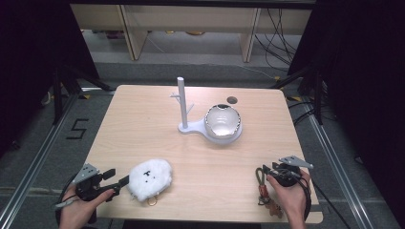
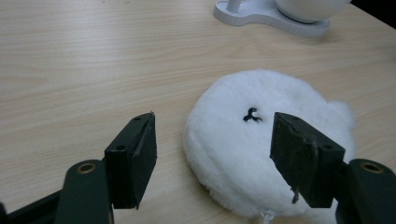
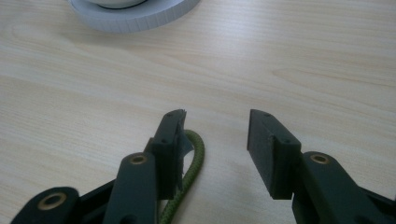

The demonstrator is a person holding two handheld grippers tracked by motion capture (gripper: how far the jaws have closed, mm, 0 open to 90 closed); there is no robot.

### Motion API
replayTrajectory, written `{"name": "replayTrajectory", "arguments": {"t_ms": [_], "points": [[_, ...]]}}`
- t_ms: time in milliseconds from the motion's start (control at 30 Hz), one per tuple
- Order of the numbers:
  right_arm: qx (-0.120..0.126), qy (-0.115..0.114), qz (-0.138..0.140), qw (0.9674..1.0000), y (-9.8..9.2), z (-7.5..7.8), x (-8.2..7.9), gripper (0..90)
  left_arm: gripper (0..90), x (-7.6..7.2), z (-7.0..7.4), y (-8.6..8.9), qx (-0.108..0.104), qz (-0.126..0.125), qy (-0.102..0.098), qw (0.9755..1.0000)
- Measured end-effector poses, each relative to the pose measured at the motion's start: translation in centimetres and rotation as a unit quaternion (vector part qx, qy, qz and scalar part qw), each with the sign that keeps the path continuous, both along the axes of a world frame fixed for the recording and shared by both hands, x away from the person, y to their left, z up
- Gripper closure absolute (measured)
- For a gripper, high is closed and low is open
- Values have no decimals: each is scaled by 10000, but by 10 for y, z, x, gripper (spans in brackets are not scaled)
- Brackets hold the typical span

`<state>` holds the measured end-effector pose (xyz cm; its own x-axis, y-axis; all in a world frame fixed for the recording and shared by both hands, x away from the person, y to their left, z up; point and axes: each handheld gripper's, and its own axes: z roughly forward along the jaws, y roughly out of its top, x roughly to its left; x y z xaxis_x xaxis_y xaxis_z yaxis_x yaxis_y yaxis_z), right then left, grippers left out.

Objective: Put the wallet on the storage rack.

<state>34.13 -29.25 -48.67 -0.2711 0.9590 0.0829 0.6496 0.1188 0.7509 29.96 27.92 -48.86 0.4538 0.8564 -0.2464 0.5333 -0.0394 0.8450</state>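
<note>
Plush (image 1: 150,178) lies flat on the near left of the tabletop (image 1: 143,124), white and fluffy, a small black mark on its face, a metal ring (image 1: 152,201) at its near edge. Left claw (image 1: 114,179) sits just beside it, jaws wide, nothing between the pads; in the left gripper view the plush (image 2: 266,144) lies just ahead of them.

Judged light, soft, squashy, not fragile. Fur may slip, so pinch across the body or edge, deep enough to bite the stuffing. The ring is too small for a sure grip.

Right claw (image 1: 261,172) is near right, jaws about half open, empty; a green cord (image 3: 189,175) lies against one jaw.

Bowl (image 1: 222,120) sits on a white stand (image 1: 191,128) with a pegged post. Looks empty, shiny inside.
</note>
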Motion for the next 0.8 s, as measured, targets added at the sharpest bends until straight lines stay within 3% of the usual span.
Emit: {"name": "replayTrajectory", "arguments": {"t_ms": [100,333,400,467,533,633,800], "points": [[9,37,-24,10000,2,0,2,572,310,1,5,-1,-44,-52,-34,10000],[91,39,65,9999,4,3,2,562,312,6,13,-4,86,-111,289,9995],[190,131,-95,9997,7,4,0,559,312,10,14,-5,101,-192,357,9991],[118,93,-155,9998,8,6,0,559,313,14,16,-6,183,-244,451,9985],[215,106,-146,9996,9,7,0,557,313,20,18,-5,240,-328,502,9979],[30,38,-50,10000,8,6,1,553,315,29,23,-4,417,-499,689,9955],[25,3,-8,10000,10,7,-1,550,322,31,21,-10,300,-436,833,9951]]}}
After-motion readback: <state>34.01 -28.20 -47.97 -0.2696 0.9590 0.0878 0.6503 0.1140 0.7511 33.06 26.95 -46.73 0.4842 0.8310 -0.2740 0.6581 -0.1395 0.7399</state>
